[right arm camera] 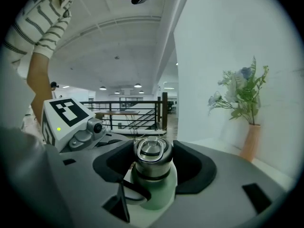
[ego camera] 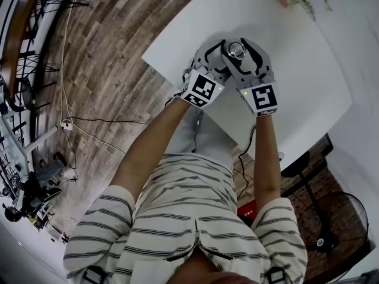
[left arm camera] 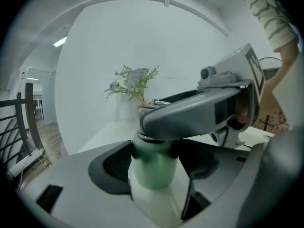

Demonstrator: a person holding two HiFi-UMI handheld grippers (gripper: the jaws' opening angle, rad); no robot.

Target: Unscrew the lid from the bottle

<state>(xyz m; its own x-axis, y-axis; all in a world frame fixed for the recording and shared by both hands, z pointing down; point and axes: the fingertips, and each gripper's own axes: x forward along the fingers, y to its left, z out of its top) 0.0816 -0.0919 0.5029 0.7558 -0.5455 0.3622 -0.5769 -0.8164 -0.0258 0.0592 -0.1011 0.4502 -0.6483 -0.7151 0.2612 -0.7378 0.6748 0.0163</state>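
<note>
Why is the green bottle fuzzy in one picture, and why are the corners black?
Left gripper view: the green bottle is too near the lens, so blurred; right gripper view: its metal lid looks sharp; both show black corners from the wide lens; head view: floor planks curve.

Bottle [right arm camera: 154,194]: upright on the table [ego camera: 296,87], between both grippers.
Lid [right arm camera: 152,156]: on top of the bottle, pressed between the right gripper [right arm camera: 153,163] jaws.
Left gripper [left arm camera: 153,163]: jaws on either side of the bottle's body, below the lid.
Vase of flowers [right arm camera: 250,144]: on the table behind the bottle, well apart, by the wall.
</note>
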